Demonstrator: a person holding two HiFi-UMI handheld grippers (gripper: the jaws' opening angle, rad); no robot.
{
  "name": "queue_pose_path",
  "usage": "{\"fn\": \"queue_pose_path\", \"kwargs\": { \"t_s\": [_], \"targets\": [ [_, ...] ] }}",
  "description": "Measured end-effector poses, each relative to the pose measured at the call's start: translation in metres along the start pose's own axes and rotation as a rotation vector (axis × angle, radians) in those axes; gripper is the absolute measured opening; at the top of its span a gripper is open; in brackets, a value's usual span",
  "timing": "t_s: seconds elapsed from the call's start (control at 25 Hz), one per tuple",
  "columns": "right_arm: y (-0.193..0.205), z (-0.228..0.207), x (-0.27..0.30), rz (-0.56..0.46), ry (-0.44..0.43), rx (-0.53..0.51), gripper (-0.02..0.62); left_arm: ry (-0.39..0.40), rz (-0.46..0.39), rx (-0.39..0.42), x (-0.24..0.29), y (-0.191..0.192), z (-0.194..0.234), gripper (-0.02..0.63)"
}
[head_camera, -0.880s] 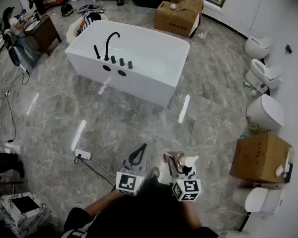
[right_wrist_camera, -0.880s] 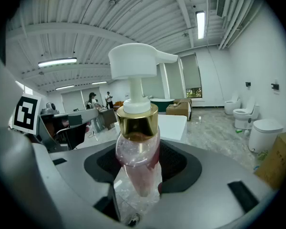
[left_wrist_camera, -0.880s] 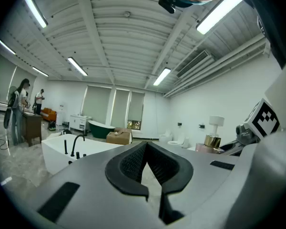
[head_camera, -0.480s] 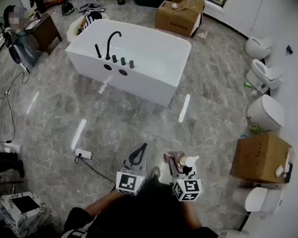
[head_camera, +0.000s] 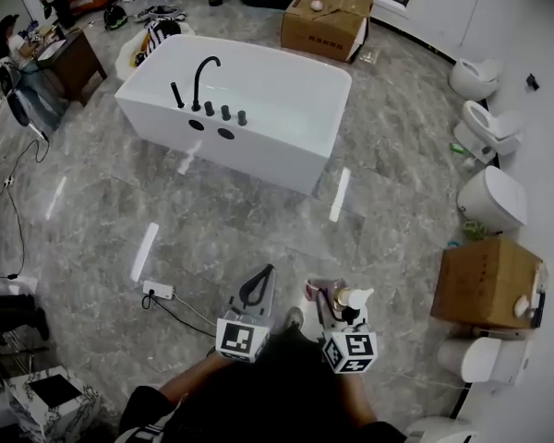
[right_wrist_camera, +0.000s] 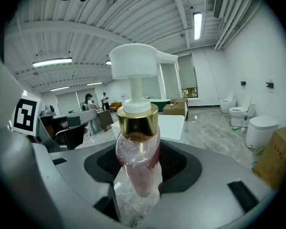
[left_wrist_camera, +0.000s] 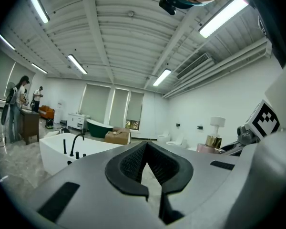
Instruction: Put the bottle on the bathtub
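A clear pink pump bottle point(right_wrist_camera: 136, 161) with a gold collar and white pump head stands upright between the jaws of my right gripper point(right_wrist_camera: 138, 185), which is shut on it. In the head view the bottle point(head_camera: 337, 298) and right gripper point(head_camera: 331, 305) are low in the middle, well short of the white bathtub point(head_camera: 286, 109) with its black faucet point(head_camera: 201, 77) further up the floor. My left gripper point(head_camera: 256, 289) sits beside the right one, shut with nothing in it; its pads point(left_wrist_camera: 133, 163) meet at the tips. The tub point(left_wrist_camera: 55, 151) shows far off at the left of that view.
Grey marble floor lies between me and the tub. A power strip with cable point(head_camera: 157, 290) is on the floor at the left. Cardboard boxes point(head_camera: 485, 284) point(head_camera: 328, 21) and toilets point(head_camera: 494, 197) line the right wall. People stand at a desk point(head_camera: 69, 58) at the far left.
The tub and the floor have shifted slightly in the head view. Both grippers keep their places and the bottle stays held.
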State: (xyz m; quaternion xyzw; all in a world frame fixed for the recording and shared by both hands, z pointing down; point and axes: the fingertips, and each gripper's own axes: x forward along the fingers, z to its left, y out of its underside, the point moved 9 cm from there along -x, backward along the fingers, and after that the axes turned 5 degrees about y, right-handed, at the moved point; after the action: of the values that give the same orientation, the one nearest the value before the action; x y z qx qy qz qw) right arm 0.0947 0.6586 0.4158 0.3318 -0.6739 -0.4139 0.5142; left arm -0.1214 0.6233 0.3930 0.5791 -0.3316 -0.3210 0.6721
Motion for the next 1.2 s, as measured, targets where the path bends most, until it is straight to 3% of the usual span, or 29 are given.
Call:
{"fn": "queue_pose_path", "kwargs": {
  "t_s": [0.6,0.88,1.2],
  "targets": [
    [-0.005,0.042,0.036,-0.008,0.027,0.02,0.222,0.007,0.001,-0.022,-0.014,0.001,0.059,0.015],
    [-0.021,0.034,0.077,-0.01,0.016,0.008,0.222,-0.008,-0.004,-0.011,0.015,-0.001,0.084,0.015],
    [-0.054,0.001,0.145,0.0,0.015,0.004,0.222,-0.013,0.02,-0.016,0.089,-0.004,0.117,0.015]
  ]
}}
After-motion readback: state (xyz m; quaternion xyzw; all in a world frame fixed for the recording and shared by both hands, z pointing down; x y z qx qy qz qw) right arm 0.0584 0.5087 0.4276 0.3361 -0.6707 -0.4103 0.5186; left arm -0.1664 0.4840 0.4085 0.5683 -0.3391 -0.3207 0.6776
